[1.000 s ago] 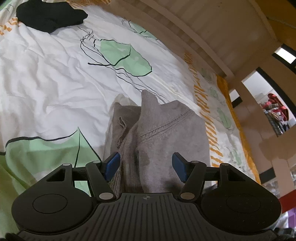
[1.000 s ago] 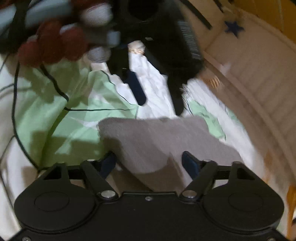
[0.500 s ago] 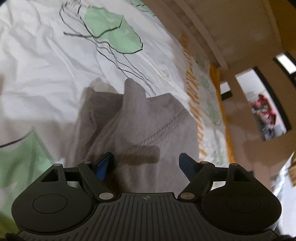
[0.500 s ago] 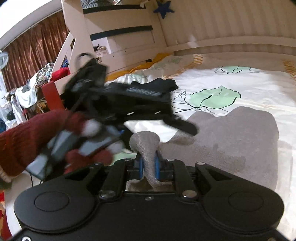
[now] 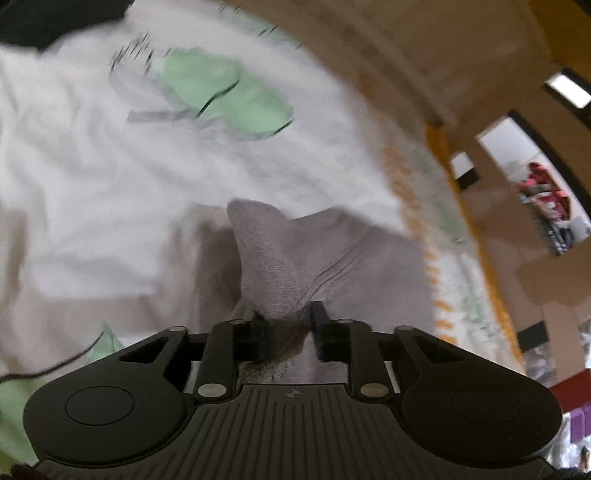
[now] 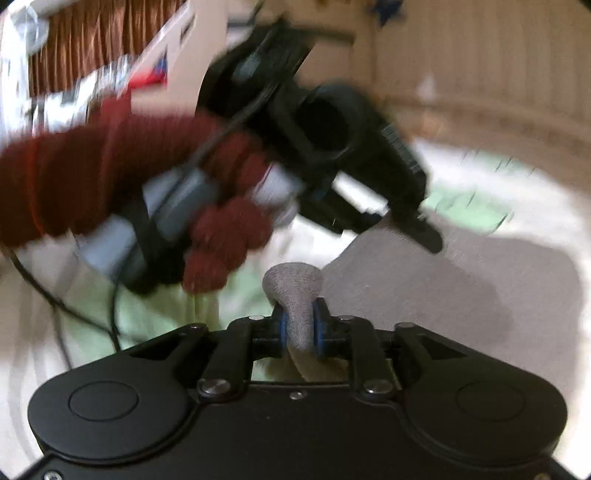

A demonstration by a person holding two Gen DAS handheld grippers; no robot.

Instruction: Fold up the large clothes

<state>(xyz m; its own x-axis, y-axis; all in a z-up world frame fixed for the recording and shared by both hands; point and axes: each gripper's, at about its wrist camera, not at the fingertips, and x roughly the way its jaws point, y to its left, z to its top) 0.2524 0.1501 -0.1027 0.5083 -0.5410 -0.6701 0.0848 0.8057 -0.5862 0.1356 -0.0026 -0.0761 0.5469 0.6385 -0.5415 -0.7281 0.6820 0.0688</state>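
A grey knit sweater (image 5: 343, 258) lies on the bed. My left gripper (image 5: 287, 328) is shut on a bunched fold of it at the near edge, and a peak of cloth rises just ahead of the jaws. My right gripper (image 6: 300, 332) is shut on another grey fold (image 6: 295, 284) of the same sweater, which spreads flat to the right (image 6: 461, 291). The right wrist view also shows the left gripper body (image 6: 325, 147), blurred, held by a hand in a dark red sleeve (image 6: 92, 166), close above the sweater.
The bed has a white sheet with green leaf prints (image 5: 221, 92) and an orange border (image 5: 439, 155). A dark garment (image 5: 44, 18) lies at the far corner. A wooden bed rail (image 5: 388, 55) runs behind. A black cable (image 6: 62, 306) hangs at left.
My left gripper has closed from open onto the sweater fold. My right gripper closed on its fold half a second ago and still holds it. Both views are blurred by motion.
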